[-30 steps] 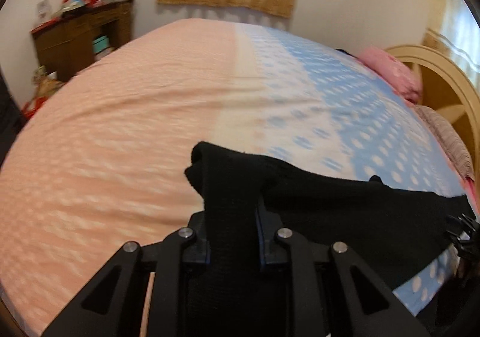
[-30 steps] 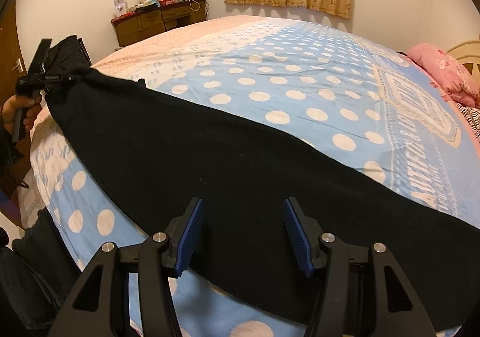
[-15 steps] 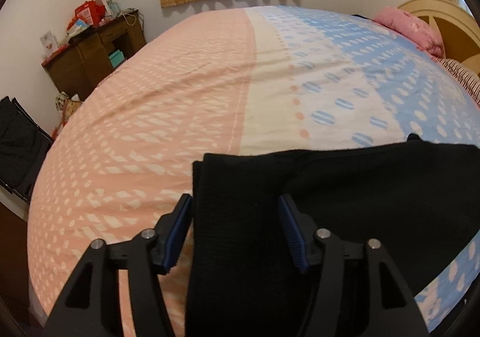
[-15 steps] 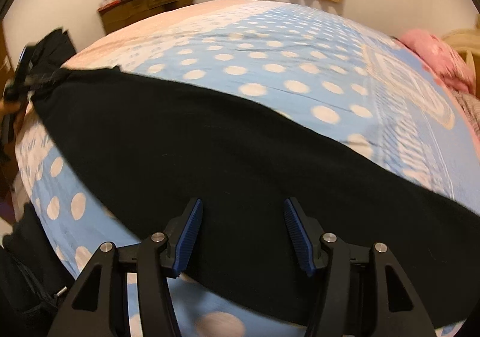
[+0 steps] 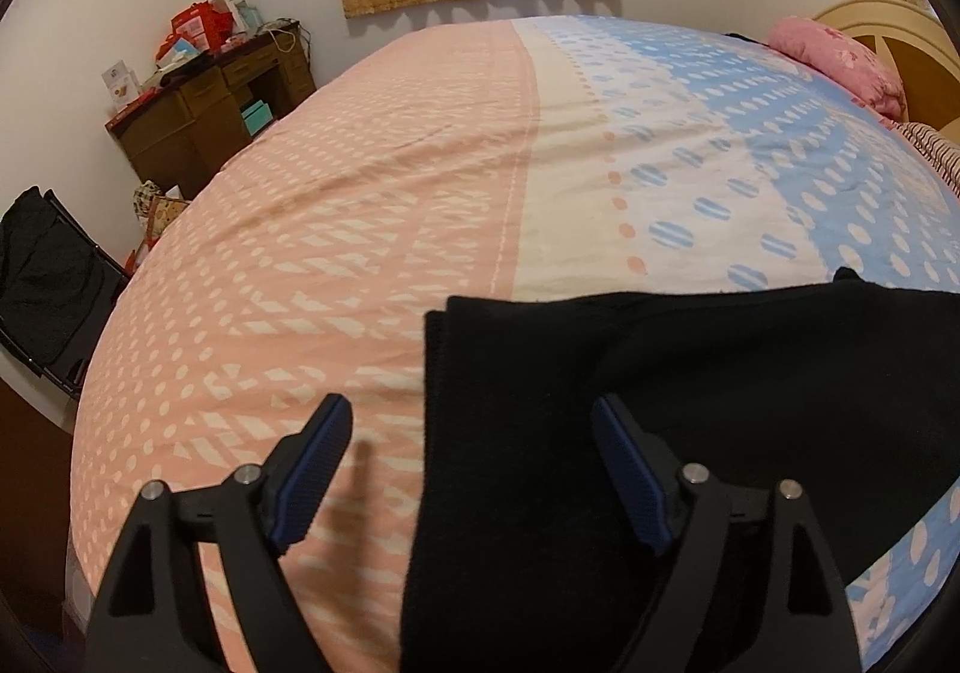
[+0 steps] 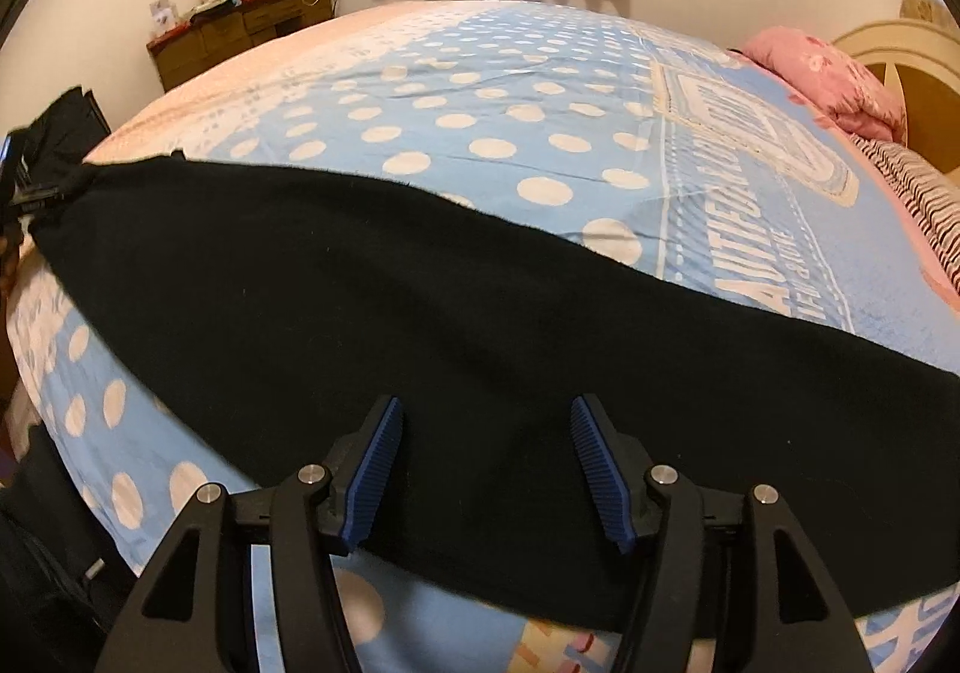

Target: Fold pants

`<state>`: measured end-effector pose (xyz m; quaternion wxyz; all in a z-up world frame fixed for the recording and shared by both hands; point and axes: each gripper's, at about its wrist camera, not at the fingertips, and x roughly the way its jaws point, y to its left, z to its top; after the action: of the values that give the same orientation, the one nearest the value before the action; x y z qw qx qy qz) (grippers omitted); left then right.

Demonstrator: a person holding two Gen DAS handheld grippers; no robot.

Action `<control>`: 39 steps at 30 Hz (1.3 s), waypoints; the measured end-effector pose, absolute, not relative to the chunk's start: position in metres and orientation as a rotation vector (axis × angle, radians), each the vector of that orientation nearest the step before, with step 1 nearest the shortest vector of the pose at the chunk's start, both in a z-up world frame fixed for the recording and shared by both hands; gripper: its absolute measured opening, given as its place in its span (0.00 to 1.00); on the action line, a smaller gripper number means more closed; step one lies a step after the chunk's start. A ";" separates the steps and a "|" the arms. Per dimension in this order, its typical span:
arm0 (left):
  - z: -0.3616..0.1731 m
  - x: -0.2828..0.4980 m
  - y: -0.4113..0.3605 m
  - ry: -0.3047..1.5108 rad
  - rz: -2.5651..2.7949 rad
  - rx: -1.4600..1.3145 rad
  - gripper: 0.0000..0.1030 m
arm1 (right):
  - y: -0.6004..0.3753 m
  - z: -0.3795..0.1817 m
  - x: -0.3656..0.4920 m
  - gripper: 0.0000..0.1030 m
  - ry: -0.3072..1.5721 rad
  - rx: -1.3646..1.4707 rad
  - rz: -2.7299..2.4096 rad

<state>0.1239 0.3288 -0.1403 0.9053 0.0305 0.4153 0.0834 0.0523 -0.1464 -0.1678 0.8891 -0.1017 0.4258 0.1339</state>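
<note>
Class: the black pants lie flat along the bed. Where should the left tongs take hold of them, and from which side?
Probably the pants' end hem, from the pink side of the bed. That edge lies straight and layered between the open left tongs, so both layers can be pinched together.

Long black knit pants (image 6: 480, 301): you see both ends cut off, right by the frame edge.
Left gripper (image 6: 24, 181): too small and blurred for you to judge.
</note>
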 end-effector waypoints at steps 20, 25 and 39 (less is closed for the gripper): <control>-0.091 0.114 0.257 0.717 0.102 0.153 0.87 | -0.169 -0.165 0.036 0.61 0.886 -0.180 0.259; -0.100 0.123 0.223 0.741 0.038 0.164 0.88 | -0.174 -0.164 0.031 0.61 0.875 -0.186 0.258; -0.146 0.131 0.137 0.849 -0.144 0.152 0.93 | -0.225 -0.145 0.008 0.61 0.853 -0.094 0.145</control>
<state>0.1310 0.1371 -0.1463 0.9060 0.0737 0.4110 -0.0696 0.0084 -0.2248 -0.1453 0.9069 -0.0453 0.4130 0.0703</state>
